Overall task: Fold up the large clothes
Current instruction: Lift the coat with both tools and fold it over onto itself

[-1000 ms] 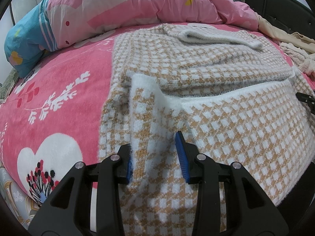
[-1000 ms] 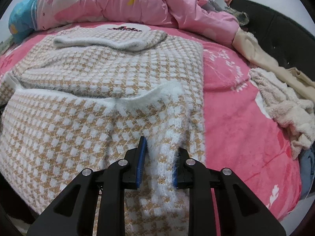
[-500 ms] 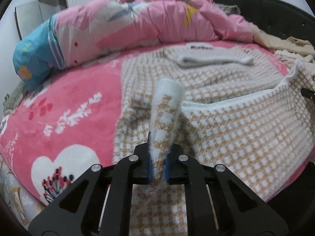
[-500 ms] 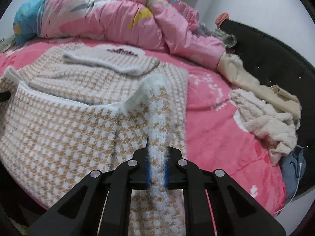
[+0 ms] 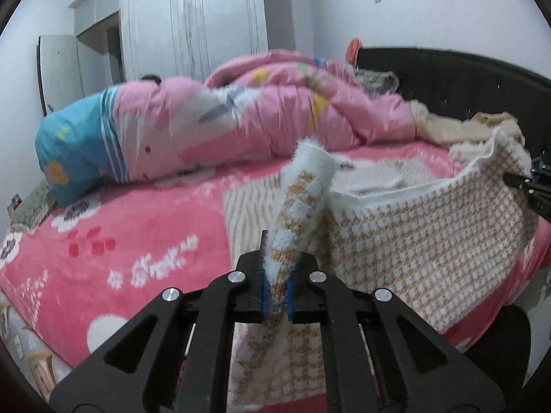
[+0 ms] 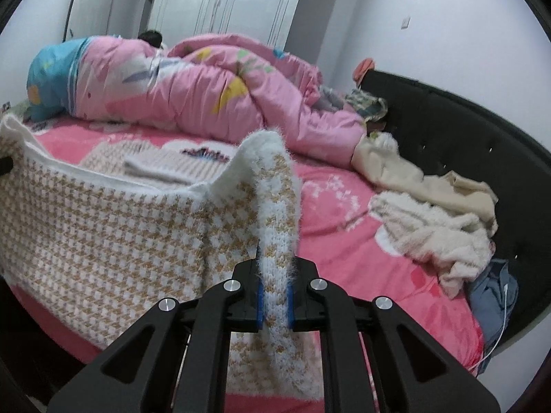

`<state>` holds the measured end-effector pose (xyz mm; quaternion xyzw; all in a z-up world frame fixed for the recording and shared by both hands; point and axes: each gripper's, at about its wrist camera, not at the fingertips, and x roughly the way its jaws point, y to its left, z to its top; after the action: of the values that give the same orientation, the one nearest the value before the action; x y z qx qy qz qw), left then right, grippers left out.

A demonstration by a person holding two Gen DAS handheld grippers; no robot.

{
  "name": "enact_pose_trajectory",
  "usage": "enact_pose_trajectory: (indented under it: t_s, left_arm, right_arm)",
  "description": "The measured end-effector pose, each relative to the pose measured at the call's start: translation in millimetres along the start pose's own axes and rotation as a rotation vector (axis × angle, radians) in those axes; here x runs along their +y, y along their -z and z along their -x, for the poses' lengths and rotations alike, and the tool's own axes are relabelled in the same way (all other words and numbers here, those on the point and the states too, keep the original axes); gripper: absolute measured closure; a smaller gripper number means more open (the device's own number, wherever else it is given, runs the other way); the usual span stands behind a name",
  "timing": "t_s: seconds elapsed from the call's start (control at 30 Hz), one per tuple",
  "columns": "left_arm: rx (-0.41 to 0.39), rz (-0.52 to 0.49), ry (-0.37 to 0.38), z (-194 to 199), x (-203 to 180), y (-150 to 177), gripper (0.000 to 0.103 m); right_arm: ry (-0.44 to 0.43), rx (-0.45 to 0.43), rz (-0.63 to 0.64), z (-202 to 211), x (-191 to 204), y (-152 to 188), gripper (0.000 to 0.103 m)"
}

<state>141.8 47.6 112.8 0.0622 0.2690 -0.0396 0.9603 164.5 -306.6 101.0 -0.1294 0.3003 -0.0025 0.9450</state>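
A fuzzy white-and-tan checked sweater point(image 5: 413, 241) point(image 6: 103, 234) lies on the pink bed, its near hem lifted into a hanging sheet between both grippers. My left gripper point(image 5: 276, 296) is shut on the hem's left corner, which stands up as a rolled tuft. My right gripper point(image 6: 274, 304) is shut on the right corner in the same way. The right gripper's tip point(image 5: 527, 189) shows at the right edge of the left wrist view. The far part of the sweater, with its collar point(image 6: 179, 165), still rests flat on the bed.
A rumpled pink and blue quilt point(image 5: 224, 127) point(image 6: 189, 82) is piled across the back of the pink bedspread point(image 5: 103, 247). Cream garments point(image 6: 430, 213) and a blue one point(image 6: 492, 296) lie by the black headboard point(image 6: 465, 137). White wardrobes point(image 5: 193, 24) stand behind.
Both grippers closed on the sweater's near hem corners, then rose and tilted up, lifting the hem off the bed. The wall and wardrobes have come into view.
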Motion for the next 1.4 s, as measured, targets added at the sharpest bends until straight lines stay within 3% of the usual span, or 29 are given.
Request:
enact_pose_trajectory:
  t_s: [0.17, 0.43, 0.53, 0.67, 0.73, 0.77, 0.8, 0.83, 0.87, 0.93, 0.97, 1.0, 1.1, 1.2, 1.3, 1.37, 1.4]
  left_arm:
    - [-0.051, -0.036, -0.009, -21.8, 5.4, -37.9, 0.096]
    - [-0.021, -0.045, -0.034, -131.8, 27.4, -97.2, 0.096]
    - [0.084, -0.050, -0.019, -206.0, 34.0, -104.8, 0.096]
    - [0.246, -0.040, -0.016, -284.7, 37.5, -88.0, 0.095]
    - [0.350, 0.001, 0.007, -319.1, 45.5, -72.7, 0.088]
    - [0.384, 0.021, 0.012, -327.6, 48.6, -66.4, 0.076]
    - [0.408, 0.050, 0.019, -334.2, 54.3, -61.3, 0.063]
    - [0.417, 0.099, 0.032, -337.3, 64.6, -58.8, 0.058]
    - [0.418, 0.138, 0.048, -336.8, 72.6, -57.7, 0.051]
    - [0.416, 0.225, 0.077, -333.7, 93.3, -58.1, 0.048]
    - [0.411, 0.285, 0.070, -325.2, 109.2, -57.3, 0.048]
    - [0.409, 0.331, 0.061, -320.4, 120.8, -59.1, 0.048]
    - [0.338, 0.387, 0.009, -301.2, 139.6, -73.4, 0.050]
    - [0.324, 0.407, 0.125, -299.9, 121.8, -86.0, 0.050]
    - [0.397, 0.350, 0.249, -322.5, 78.6, -89.3, 0.050]
    - [0.440, 0.286, 0.243, -339.6, 55.0, -84.0, 0.050]
    - [0.455, 0.262, 0.204, -349.2, 49.8, -78.3, 0.050]
  right_arm:
    - [-0.021, -0.052, -0.026, -27.3, -12.7, -39.9, 0.094]
    - [-0.030, -0.080, -0.013, -122.4, -17.3, -110.6, 0.094]
    - [-0.056, -0.010, -0.015, -183.9, -14.9, -119.4, 0.094]
    - [-0.126, 0.149, -0.022, -266.3, -13.7, -102.5, 0.094]
    - [-0.202, 0.244, -0.061, -297.1, -19.4, -88.2, 0.092]
    - [-0.251, 0.287, -0.097, -309.4, -26.1, -80.8, 0.084]
    - [-0.290, 0.302, -0.135, -314.6, -32.5, -76.8, 0.069]
    - [-0.350, 0.314, -0.201, -319.1, -47.1, -73.0, 0.062]
    - [-0.408, 0.326, -0.276, -322.6, -64.2, -69.8, 0.048]
    - [-0.511, 0.333, -0.402, -324.5, -91.8, -63.0, 0.046]
    - [-0.531, 0.332, -0.499, -323.3, -114.2, -58.7, 0.044]
    - [-0.497, 0.338, -0.552, -318.6, -128.5, -55.7, 0.035]
    - [-0.522, 0.256, -0.635, -299.5, -154.5, -58.6, 0.035]
    - [-0.584, 0.212, -0.617, -290.6, -132.3, -78.4, 0.035]
    - [-0.631, 0.263, -0.498, -302.7, -74.5, -98.9, 0.046]
    - [-0.667, 0.315, -0.456, -321.3, -44.5, -105.2, 0.049]
    - [-0.678, 0.345, -0.459, -332.2, -40.6, -107.3, 0.051]
